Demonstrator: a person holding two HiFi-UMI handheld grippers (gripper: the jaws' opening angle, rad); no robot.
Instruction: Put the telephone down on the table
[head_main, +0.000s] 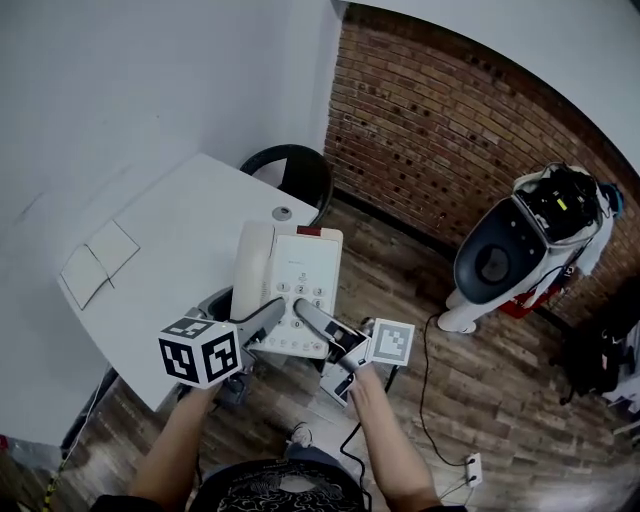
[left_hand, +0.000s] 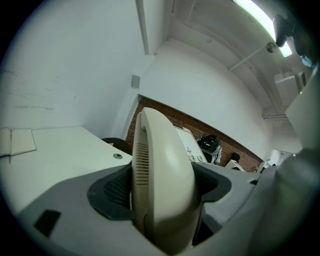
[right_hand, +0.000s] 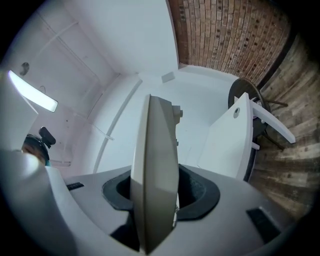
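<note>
A cream desk telephone (head_main: 290, 280) with its handset on the left side is held in the air, keypad up, over the near right edge of the white table (head_main: 170, 230). My left gripper (head_main: 270, 316) is shut on the phone's handset side; in the left gripper view the handset (left_hand: 162, 175) fills the gap between the dark pads (left_hand: 117, 190). My right gripper (head_main: 310, 318) is shut on the phone's near edge, and in the right gripper view the thin cream edge of the base (right_hand: 155, 170) stands between its jaws. Its cord is hidden.
An open notebook (head_main: 98, 262) lies at the table's left end. A round cable grommet (head_main: 283, 212) sits near the far corner. A black chair (head_main: 292, 172) stands behind the table. A white and black machine (head_main: 505, 250) stands on the wooden floor by the brick wall.
</note>
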